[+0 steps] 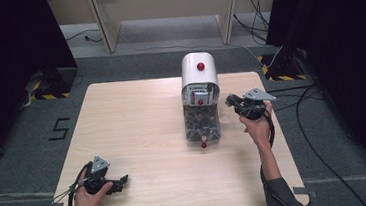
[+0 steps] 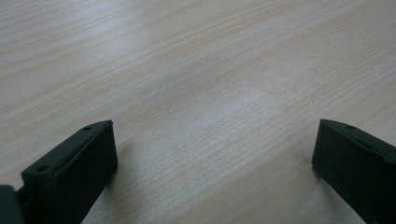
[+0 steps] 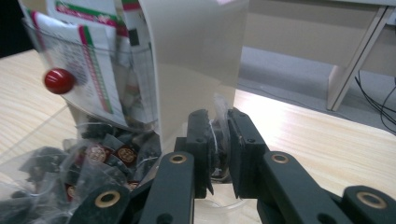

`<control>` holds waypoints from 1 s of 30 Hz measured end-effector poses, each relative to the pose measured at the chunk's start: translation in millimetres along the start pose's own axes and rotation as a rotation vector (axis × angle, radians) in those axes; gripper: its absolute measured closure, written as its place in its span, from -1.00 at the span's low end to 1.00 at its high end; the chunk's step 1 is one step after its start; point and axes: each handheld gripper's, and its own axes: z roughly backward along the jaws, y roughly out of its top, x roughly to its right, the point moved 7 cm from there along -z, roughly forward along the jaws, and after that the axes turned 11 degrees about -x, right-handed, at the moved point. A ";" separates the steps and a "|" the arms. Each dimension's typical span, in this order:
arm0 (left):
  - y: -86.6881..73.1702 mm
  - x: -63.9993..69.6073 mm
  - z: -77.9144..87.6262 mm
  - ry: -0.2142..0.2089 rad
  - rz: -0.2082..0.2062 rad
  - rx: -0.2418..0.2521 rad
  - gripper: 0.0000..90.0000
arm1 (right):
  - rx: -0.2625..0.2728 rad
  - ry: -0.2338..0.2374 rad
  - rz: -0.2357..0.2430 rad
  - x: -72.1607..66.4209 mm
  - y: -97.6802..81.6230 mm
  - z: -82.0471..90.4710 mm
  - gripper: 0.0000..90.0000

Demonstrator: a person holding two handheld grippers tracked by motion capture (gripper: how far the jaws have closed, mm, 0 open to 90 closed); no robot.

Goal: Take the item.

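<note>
The right tool (image 1: 234, 101) is seen in the high view just right of a white dispenser (image 1: 199, 71) that stands at the far middle of the wooden surface (image 1: 138, 132). In the right gripper view its jaws are closed down on a small clear sachet (image 3: 218, 140) with a thin white string, which is pinched between the pads (image 3: 201, 140); dark contents are visible inside the sachet, and it is held above the surface beside the dispenser's white side wall. The dispenser's lower part is a clear bin (image 1: 202, 126) that reaches toward the near side and is filled with many similar dark sachets (image 3: 98, 156), some with round printed labels. A red knob (image 3: 59, 80) is fixed on the clear front panel; further red knobs are seen on the top of the dispenser and at the near foot of the bin in the high view. Printed paper packets with red and green stripes (image 3: 88, 60) are stacked behind the panel. The left tool (image 1: 120, 181) is held low over the near left part of the surface, well apart from the dispenser. In the left gripper view its jaws are spread wide, with bare wood between them and nothing gripped.
</note>
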 end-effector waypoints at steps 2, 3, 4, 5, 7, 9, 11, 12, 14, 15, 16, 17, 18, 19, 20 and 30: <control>0.0 0.0 0.0 0.000 0.000 0.000 -1.00 | -0.005 0.002 0.000 -0.2 -0.2 -2.7 0.78; 0.0 0.0 0.0 0.000 0.000 0.000 -1.00 | -0.016 -0.002 0.004 -0.4 -0.7 -6.6 0.78; 0.0 0.0 0.0 0.000 0.000 0.000 -1.00 | -0.025 -0.004 0.008 -1.0 -1.3 -8.8 0.78; 0.0 0.0 0.0 0.000 0.000 0.000 -1.00 | -0.025 -0.004 0.008 -1.0 -1.3 -8.8 0.78; 0.0 0.0 0.0 0.000 0.000 0.000 -1.00 | -0.045 -0.003 0.020 -3.1 -3.2 -13.0 0.77; 0.0 0.0 0.0 0.000 0.000 0.000 -1.00 | -0.057 -0.008 0.026 -3.7 -4.8 -14.5 0.76; 0.0 0.0 0.0 0.000 0.000 0.000 -1.00 | -0.072 -0.016 0.024 -2.5 -9.0 -17.7 0.74; 0.0 0.0 0.0 0.000 0.000 0.000 -1.00 | -0.073 -0.017 0.023 -2.4 -9.5 -18.2 0.73; 0.0 0.0 0.0 0.000 0.000 0.000 -1.00 | -0.079 -0.016 0.029 -3.0 -10.2 -19.3 0.67; 0.0 0.0 0.0 0.000 0.000 0.000 -1.00 | -0.079 -0.014 0.030 -3.4 -10.0 -19.5 0.66; 0.0 0.0 0.0 0.000 0.000 0.000 -1.00 | -0.079 -0.014 0.030 -3.4 -10.0 -19.5 0.66; 0.0 0.0 0.0 0.000 0.000 0.000 -1.00 | -0.077 -0.015 0.037 -3.8 -9.0 -19.5 0.65; 0.0 0.0 0.0 0.000 0.000 0.000 -1.00 | -0.077 -0.015 0.037 -3.8 -9.0 -19.5 0.65; 0.0 0.0 0.0 0.000 0.000 0.000 -1.00 | -0.075 -0.016 0.035 -3.6 -8.5 -19.6 0.65; 0.0 0.0 0.0 0.000 0.000 0.000 -1.00 | -0.072 -0.017 0.032 -3.1 -8.1 -19.6 0.62; 0.0 0.0 0.0 0.000 0.000 0.000 -1.00 | -0.035 -0.005 0.029 -4.7 -3.3 -6.6 0.58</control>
